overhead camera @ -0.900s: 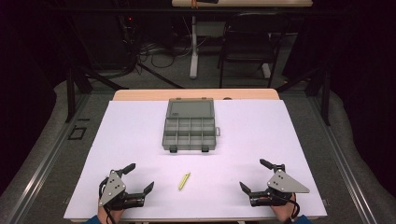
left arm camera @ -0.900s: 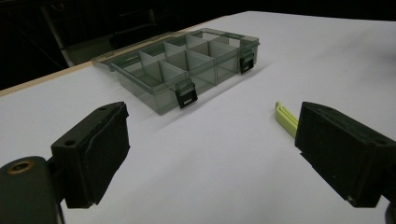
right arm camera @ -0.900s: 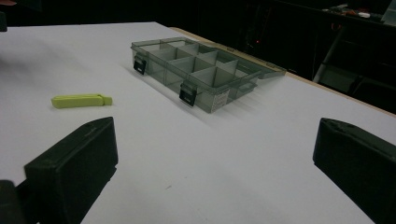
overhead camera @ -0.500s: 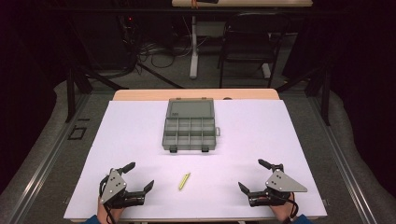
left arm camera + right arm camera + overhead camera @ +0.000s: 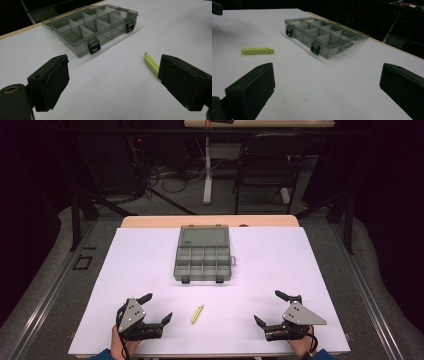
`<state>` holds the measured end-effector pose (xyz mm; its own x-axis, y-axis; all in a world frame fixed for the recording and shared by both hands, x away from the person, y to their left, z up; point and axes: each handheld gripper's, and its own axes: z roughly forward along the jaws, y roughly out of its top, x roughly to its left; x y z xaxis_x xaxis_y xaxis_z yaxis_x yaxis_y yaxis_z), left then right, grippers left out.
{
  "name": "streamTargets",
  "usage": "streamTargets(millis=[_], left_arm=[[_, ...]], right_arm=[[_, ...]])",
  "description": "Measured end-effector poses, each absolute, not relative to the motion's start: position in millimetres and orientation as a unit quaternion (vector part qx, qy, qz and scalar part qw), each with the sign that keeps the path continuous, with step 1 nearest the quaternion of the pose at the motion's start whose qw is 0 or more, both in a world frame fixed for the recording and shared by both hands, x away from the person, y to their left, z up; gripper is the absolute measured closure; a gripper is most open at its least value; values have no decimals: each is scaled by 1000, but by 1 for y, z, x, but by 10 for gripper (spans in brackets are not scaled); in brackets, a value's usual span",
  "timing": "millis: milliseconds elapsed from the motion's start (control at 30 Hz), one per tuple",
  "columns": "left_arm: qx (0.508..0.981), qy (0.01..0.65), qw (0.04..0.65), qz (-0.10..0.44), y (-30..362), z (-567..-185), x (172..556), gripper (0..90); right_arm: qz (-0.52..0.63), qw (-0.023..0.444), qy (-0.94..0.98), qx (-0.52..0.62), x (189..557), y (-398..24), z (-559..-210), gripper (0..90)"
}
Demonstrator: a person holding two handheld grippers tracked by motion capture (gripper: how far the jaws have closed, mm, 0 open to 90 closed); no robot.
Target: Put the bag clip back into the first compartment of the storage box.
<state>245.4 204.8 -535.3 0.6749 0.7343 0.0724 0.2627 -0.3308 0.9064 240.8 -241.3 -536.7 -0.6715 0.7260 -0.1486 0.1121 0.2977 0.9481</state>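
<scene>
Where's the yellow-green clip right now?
In the high view the yellow-green clip lies on the white table, between the left gripper and right gripper, in front of the compartment box.

We look down on a surface (image 5: 125,270) covered with a white sheet, a strip of pale wood showing along its far edge (image 5: 150,221). Around it we see grey floor (image 5: 45,285), with a metal rail (image 5: 40,310) running along the left side and another along the right (image 5: 375,300). Beyond the surface the room is dark. We make out a white table leg (image 5: 207,170) standing on the floor, black cables (image 5: 160,172) tangled beside it, and a dark chair (image 5: 262,167) to its right. At the top we see the underside edge of another wooden tabletop (image 5: 260,123). Black frame legs (image 5: 75,210) stand at the left.
</scene>
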Motion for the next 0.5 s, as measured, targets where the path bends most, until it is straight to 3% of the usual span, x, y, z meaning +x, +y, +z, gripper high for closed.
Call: streamTargets(millis=[500], left_arm=[[792, 323, 464, 231, 182, -530, 255, 100]], right_arm=[[524, 291, 749, 281, 241, -242, -537, 0]])
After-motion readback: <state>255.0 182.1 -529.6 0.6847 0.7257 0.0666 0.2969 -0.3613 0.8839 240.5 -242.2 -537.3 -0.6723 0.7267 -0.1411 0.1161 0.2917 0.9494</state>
